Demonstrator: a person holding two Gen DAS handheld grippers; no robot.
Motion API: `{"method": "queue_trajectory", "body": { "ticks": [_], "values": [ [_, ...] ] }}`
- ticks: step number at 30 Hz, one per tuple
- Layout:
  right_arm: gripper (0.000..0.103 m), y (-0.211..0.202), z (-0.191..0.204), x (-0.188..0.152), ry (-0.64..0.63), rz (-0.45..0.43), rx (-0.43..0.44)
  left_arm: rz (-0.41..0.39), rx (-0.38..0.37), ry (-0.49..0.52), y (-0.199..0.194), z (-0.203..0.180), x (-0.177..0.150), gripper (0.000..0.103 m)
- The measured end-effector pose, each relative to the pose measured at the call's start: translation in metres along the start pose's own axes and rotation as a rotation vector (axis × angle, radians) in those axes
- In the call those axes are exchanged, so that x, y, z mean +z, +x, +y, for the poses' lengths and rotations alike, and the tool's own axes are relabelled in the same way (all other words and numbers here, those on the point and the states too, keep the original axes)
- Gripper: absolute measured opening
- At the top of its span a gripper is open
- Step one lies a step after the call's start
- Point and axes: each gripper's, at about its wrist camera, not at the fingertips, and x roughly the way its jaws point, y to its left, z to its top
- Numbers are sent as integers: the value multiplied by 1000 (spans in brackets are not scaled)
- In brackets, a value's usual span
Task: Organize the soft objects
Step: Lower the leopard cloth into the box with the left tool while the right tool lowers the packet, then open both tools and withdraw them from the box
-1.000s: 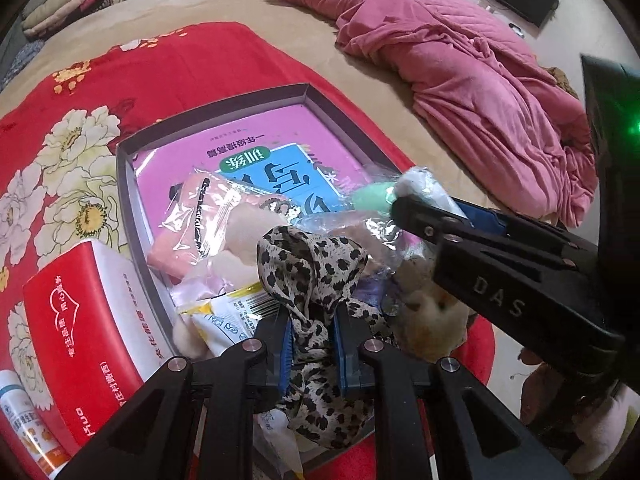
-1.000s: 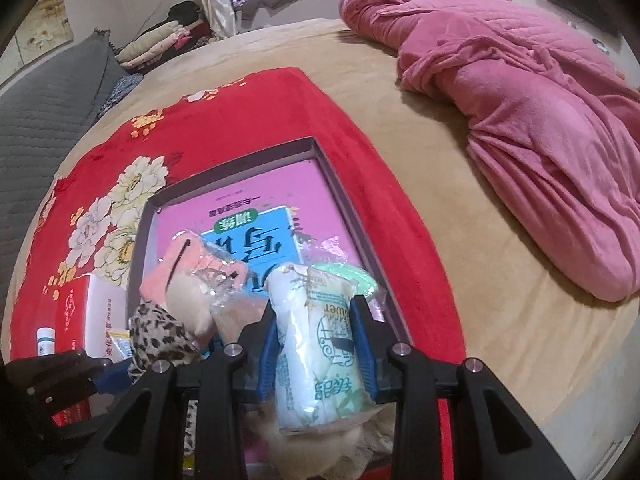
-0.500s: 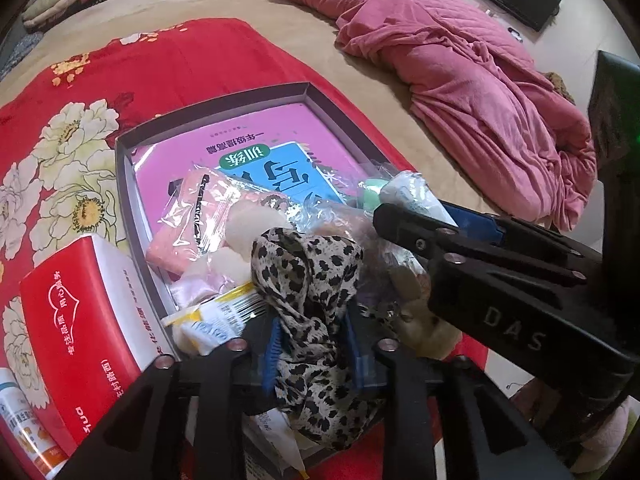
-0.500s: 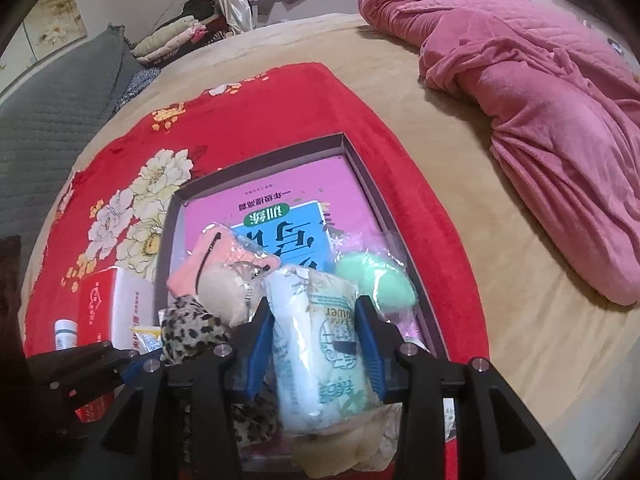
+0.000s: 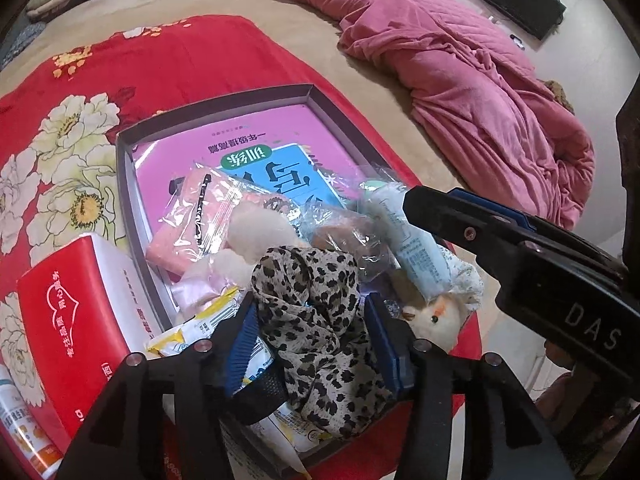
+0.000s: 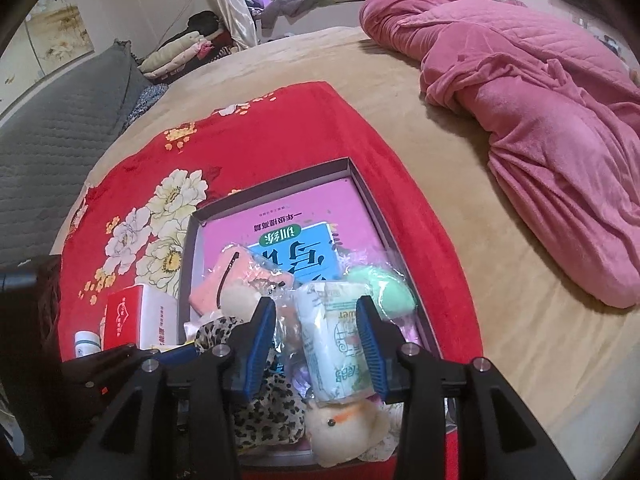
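Here, everything I handle sits in or beside the shallow grey cardboard box (image 5: 128, 184) that lies on the red flowered blanket (image 5: 180, 64), so I place things by that box. Just outside the box's left wall stands a red-and-white tissue carton (image 5: 76, 320), with a small white bottle (image 5: 16, 412) beyond it; neither is my concern.

Over the box's near end my left gripper (image 5: 312, 344) has its jaws opening around the crumpled leopard-print fabric scarf (image 5: 316, 320). The blue pads already stand off the cloth on both sides, and the scarf rests on the pile in the box. To finish this release well, I should let the jaws go wider before lifting, then rise straight so no fold snags a pad and drags the scarf over the near wall.

Farther right, still over the box's near end, my right gripper (image 6: 316, 344) straddles the pale blue-green plastic-wrapped soft pack (image 6: 336, 340). Its jaws are part-way apart; the right pad looks to touch the pack, while the left stands clear, so I judge it no longer pinched. The pack leans on a cream plush toy (image 6: 344, 428) at the box's near wall. I would ease it down toward the box's middle, beside the green sponge (image 6: 384, 292), where the pink book cover (image 6: 280, 224) shows bare, and not leave it perched.
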Motion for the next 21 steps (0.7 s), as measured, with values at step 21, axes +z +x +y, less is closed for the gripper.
{"method": "queue_trajectory", "body": {
  "ticks": [21],
  "values": [
    [42, -57, 0, -15, 50, -100, -64, -109, 67, 6, -51, 2, -5, 78]
  ]
}}
